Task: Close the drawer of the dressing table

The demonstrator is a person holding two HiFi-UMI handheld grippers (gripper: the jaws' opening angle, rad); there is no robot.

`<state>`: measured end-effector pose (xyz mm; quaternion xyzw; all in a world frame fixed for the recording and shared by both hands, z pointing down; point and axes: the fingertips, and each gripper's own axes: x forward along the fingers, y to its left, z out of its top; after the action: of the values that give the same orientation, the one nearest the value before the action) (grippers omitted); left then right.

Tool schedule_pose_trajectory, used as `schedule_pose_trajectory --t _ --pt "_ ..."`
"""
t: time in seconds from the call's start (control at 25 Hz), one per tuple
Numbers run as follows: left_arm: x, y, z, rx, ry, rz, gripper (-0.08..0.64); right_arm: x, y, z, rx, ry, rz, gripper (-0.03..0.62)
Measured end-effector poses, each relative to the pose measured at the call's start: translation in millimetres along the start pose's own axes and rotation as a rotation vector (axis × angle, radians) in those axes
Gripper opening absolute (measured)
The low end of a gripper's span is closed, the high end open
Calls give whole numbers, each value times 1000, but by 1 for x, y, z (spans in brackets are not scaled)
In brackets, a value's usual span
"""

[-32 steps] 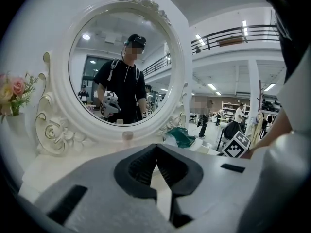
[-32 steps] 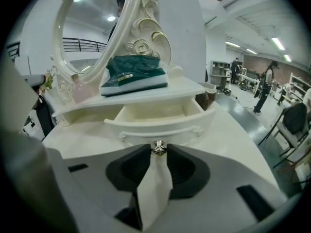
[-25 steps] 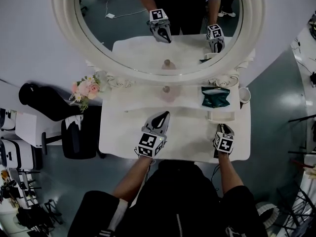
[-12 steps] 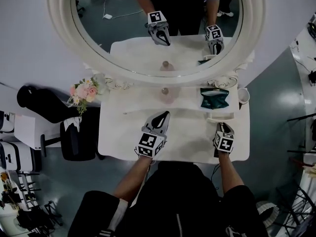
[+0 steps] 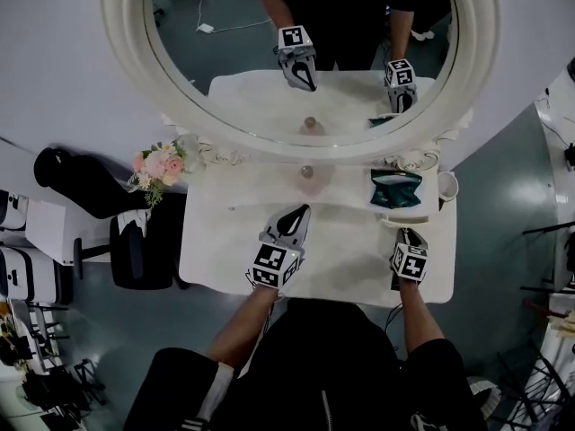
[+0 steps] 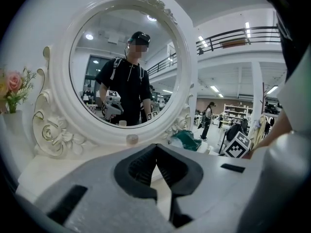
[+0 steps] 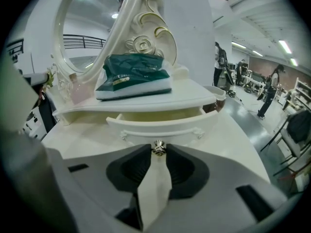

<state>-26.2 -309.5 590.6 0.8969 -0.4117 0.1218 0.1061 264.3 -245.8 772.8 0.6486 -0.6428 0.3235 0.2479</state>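
The white dressing table has a small drawer at its right, under a raised shelf. In the right gripper view the drawer stands pulled out a little, its inside showing. My right gripper is closed on the drawer's small metal knob, a fingertip on each side of it. In the head view that right gripper sits just in front of the drawer. My left gripper rests over the middle of the tabletop, and this left gripper is shut and holds nothing.
A green tissue pack lies on the shelf above the drawer. A big oval mirror stands behind. A small pink bottle, a white cup and a flower bunch sit along the back. A dark bag lies left of the table.
The head view has shifted slightly. Both grippers and the drawer stay where they were.
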Motion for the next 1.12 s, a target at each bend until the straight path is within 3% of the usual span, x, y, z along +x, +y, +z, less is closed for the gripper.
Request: schedule_pose_trajectory --t 1.12 --pt "-7 25 -5 -28 6 63 3 26 -1 29 -3 0 0 100"
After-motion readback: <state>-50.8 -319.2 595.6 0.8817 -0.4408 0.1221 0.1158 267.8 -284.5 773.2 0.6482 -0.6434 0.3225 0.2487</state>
